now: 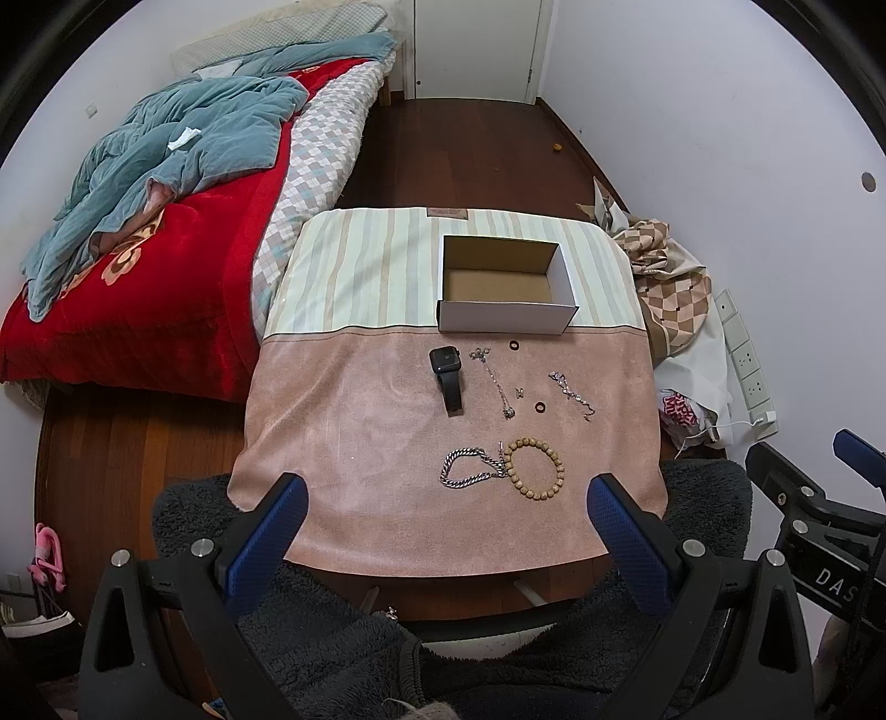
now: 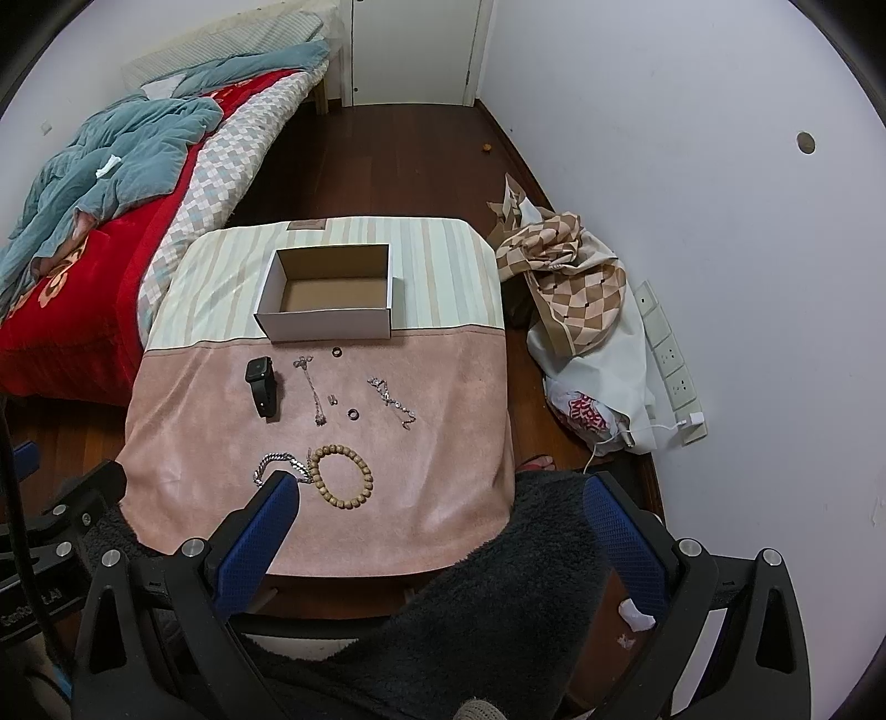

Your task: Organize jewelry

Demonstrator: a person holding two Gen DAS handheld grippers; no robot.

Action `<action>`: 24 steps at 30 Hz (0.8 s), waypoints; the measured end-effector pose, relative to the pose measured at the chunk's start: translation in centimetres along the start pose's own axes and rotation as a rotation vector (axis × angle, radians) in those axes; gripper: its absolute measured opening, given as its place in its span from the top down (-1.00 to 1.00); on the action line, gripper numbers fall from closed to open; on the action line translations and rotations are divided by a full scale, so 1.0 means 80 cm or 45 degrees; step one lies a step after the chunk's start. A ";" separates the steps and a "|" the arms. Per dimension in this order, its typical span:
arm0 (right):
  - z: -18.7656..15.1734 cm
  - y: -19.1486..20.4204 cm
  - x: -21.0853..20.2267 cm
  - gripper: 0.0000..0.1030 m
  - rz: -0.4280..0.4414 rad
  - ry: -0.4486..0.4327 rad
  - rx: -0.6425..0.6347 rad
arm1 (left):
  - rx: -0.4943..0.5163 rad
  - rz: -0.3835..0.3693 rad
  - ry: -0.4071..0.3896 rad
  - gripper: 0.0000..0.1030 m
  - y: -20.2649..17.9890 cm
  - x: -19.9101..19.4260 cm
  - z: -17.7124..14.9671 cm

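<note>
Both hand-held grippers, left (image 1: 446, 507) and right (image 2: 440, 507), are hovering wide open and empty. Jewelry is lying on the worktop (image 1: 343, 443) before the box (image 1: 506, 288); start with the beads (image 1: 535, 468), pinching one side.

A home bedroom is showing here: an unmade bed (image 1: 166, 221) is lying along the wall, a wooden floor (image 1: 470, 149) is running to a white door (image 1: 476, 44)

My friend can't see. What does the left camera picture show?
An open, empty white cardboard box sits on a pink-and-striped cloth-covered table, with a black smartwatch, wooden bead bracelet and silver chain bracelet in front. The open left gripper hovers nearest.
</note>
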State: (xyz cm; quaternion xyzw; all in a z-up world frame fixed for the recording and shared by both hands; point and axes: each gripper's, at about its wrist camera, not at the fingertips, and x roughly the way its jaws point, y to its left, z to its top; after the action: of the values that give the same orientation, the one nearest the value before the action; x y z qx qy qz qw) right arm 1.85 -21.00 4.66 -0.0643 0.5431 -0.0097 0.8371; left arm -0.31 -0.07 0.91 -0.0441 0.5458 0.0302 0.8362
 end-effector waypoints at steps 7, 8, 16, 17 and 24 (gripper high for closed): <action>-0.002 0.001 0.000 -1.00 0.003 -0.002 0.007 | 0.001 -0.001 0.002 -1.00 0.000 0.000 0.000; -0.001 0.001 0.000 -1.00 0.005 -0.002 0.010 | 0.003 0.003 0.000 -1.00 0.000 0.000 0.002; 0.034 -0.008 0.050 -1.00 0.006 0.000 0.059 | 0.000 0.173 -0.104 -1.00 0.010 0.040 0.036; 0.040 -0.009 0.063 -1.00 0.008 0.007 0.061 | -0.001 0.197 -0.106 -1.00 0.012 0.054 0.044; 0.056 0.010 0.202 -1.00 0.016 0.208 0.011 | 0.040 0.298 0.027 -1.00 0.022 0.171 0.061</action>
State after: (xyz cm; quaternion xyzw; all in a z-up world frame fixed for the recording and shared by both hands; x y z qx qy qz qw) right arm 12.51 -21.18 -8.34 -0.0562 0.6100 -0.0120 0.7903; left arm 9.47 2.21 -9.69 0.0327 0.5564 0.1189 0.8217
